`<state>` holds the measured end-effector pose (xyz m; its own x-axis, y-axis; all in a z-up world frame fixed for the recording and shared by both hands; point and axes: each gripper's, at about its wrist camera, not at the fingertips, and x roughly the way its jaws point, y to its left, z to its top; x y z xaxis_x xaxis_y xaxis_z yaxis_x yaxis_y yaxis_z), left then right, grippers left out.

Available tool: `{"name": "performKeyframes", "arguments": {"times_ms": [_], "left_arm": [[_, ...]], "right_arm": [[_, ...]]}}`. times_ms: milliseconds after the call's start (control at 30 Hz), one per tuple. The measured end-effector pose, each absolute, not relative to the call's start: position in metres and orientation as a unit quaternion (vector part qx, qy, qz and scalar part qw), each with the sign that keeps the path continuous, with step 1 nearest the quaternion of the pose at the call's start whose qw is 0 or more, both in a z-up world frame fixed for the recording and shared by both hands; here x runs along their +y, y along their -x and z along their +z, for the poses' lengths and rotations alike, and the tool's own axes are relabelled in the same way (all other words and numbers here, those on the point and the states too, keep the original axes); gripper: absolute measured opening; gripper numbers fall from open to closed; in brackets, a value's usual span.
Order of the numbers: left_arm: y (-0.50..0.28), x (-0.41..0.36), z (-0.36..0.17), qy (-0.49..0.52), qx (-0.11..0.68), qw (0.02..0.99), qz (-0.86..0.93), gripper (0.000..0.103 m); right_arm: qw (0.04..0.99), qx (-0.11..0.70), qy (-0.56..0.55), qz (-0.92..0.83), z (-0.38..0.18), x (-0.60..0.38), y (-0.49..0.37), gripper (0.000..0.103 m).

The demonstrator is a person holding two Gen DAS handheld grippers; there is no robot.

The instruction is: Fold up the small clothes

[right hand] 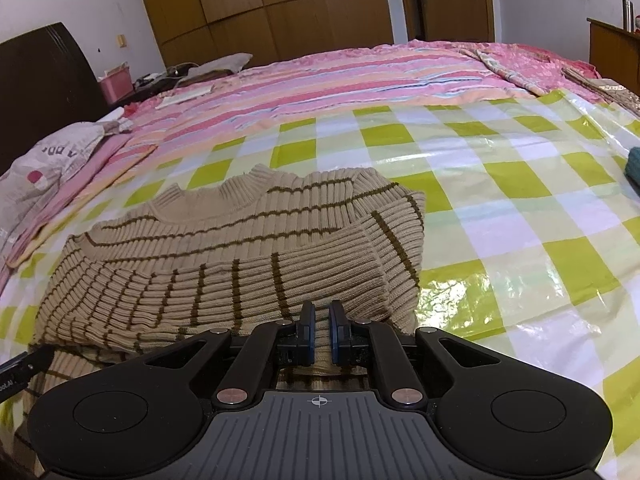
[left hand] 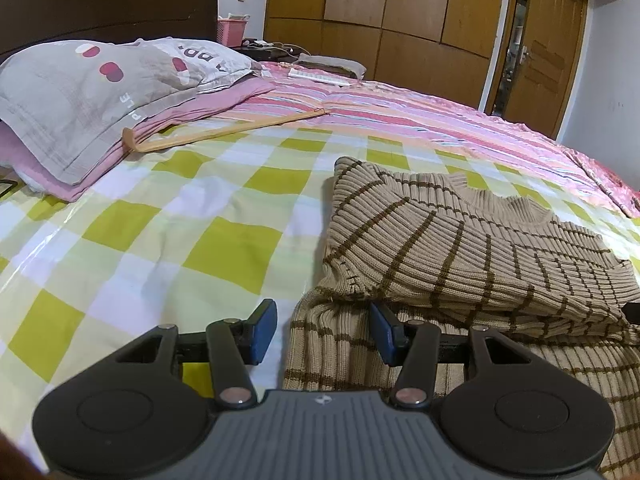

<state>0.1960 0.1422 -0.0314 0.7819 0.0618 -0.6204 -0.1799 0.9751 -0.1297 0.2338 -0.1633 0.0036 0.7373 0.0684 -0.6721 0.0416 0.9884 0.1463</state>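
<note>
Left gripper low, fingers spread wide; right gripper fingers nearly together (narrow gap).

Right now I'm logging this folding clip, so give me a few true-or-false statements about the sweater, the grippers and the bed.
1. The left gripper is open. True.
2. The sweater is plain blue. False: beige with brown stripes.
3. The right gripper has its fingers spread wide. False: they are nearly together, with sweater fabric between them.
4. A wooden stick lies near the pillow. True.
5. The sweater lies on a green checked sheet. True.
</note>
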Motion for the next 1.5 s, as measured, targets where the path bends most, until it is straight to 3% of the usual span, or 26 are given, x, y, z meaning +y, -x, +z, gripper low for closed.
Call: {"name": "performKeyframes", "arguments": {"times_ms": [800,1500], "left_arm": [[-0.186,0.142,-0.028,0.089,0.331,0.937,0.064,0.056],[-0.111,0.129,-0.018,0.063,0.378,0.923,0.037,0.056]], "right_arm": [[0.922,0.382,-0.009,0.056,0.014,-0.134,-0.192,0.011],[0.924,0.366,0.056,0.092,0.033,-0.116,-0.107,0.011]]}}
